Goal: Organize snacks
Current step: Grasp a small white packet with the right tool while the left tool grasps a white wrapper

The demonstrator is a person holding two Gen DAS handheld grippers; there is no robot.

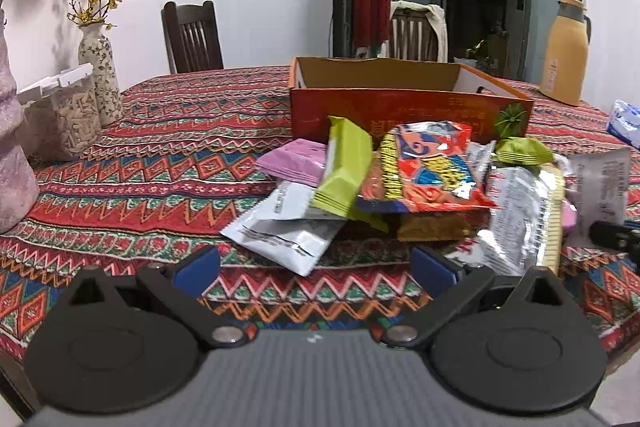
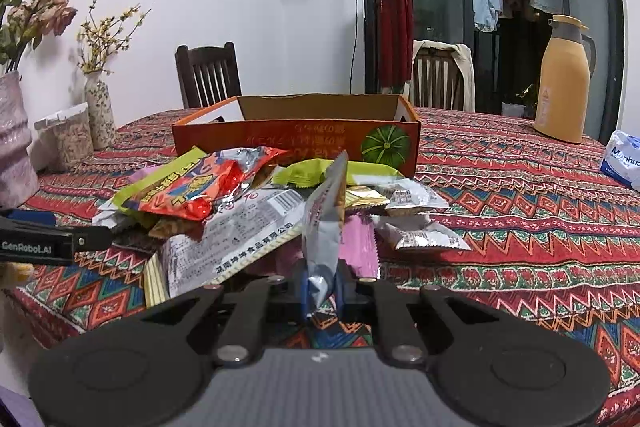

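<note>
Left gripper (image 1: 316, 263) held low and tilted downward, blue pads (image 1: 198, 265) standing wide apart, nothing between them; right gripper (image 2: 323, 287) also tilted downward, jaws pressed together on a silver snack packet (image 2: 325, 223) standing upright between the pads; left gripper's finger seen at far left in the right wrist view.

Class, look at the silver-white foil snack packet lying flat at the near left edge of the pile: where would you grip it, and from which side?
Grip the silver-white foil snack packet by its crimped near edge, coming from the table's near side, where the open left claw already faces it. That edge lies free on the patterned tablecloth, while the lime-green wrapper overlaps its far end.
</note>
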